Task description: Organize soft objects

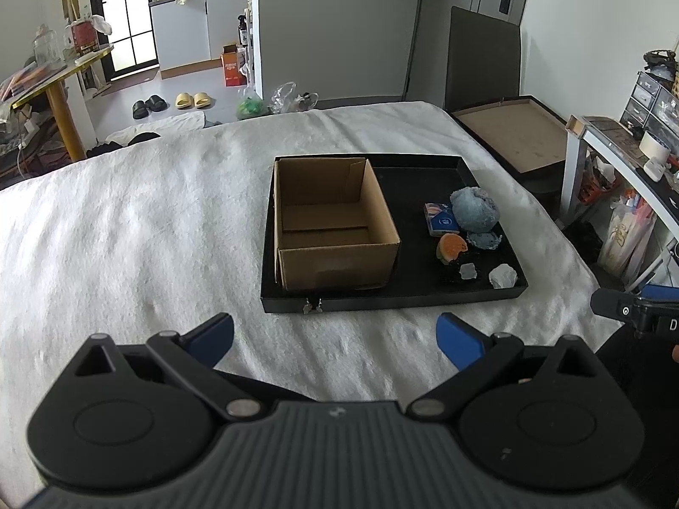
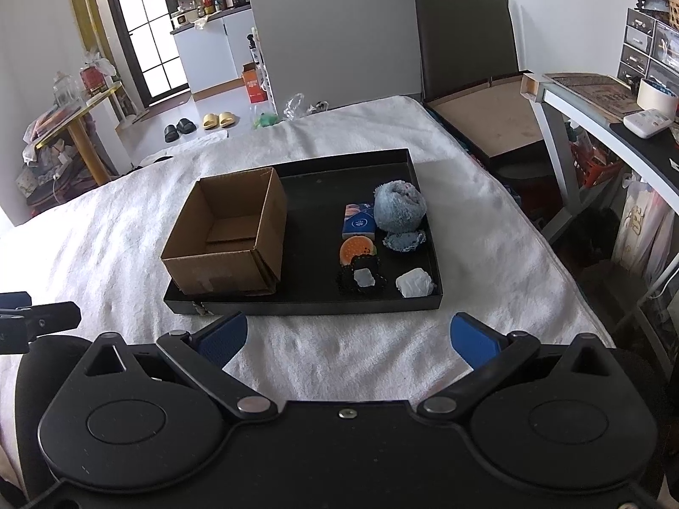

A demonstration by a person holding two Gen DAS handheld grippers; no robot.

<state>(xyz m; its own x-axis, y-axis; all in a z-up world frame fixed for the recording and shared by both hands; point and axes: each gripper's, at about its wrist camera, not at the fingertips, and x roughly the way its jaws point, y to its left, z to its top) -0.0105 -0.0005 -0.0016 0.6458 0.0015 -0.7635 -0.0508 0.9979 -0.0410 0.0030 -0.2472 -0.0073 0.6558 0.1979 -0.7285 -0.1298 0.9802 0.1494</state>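
A black tray (image 1: 382, 297) (image 2: 305, 307) lies on a white fluffy blanket. An empty open cardboard box (image 1: 335, 222) (image 2: 229, 237) stands in its left half. In its right half lie a fluffy blue ball (image 1: 474, 208) (image 2: 399, 205), a small blue packet (image 1: 439, 218) (image 2: 358, 221), a small blue knit piece (image 1: 484, 239) (image 2: 405, 239), an orange round soft piece (image 1: 450, 247) (image 2: 356, 249), a black frilly piece with a clear lump (image 1: 464, 271) (image 2: 360, 280), and a white crumpled lump (image 1: 503, 275) (image 2: 416, 282). My left gripper (image 1: 335, 339) and right gripper (image 2: 348, 339) are open and empty, hovering over the blanket just before the tray's near edge.
A second shallow box with a brown floor (image 1: 515, 131) (image 2: 496, 114) sits at the bed's far right corner before a dark chair. A desk with clutter (image 2: 615, 127) stands to the right. The other gripper shows at the frame edge (image 1: 636, 309) (image 2: 29, 318).
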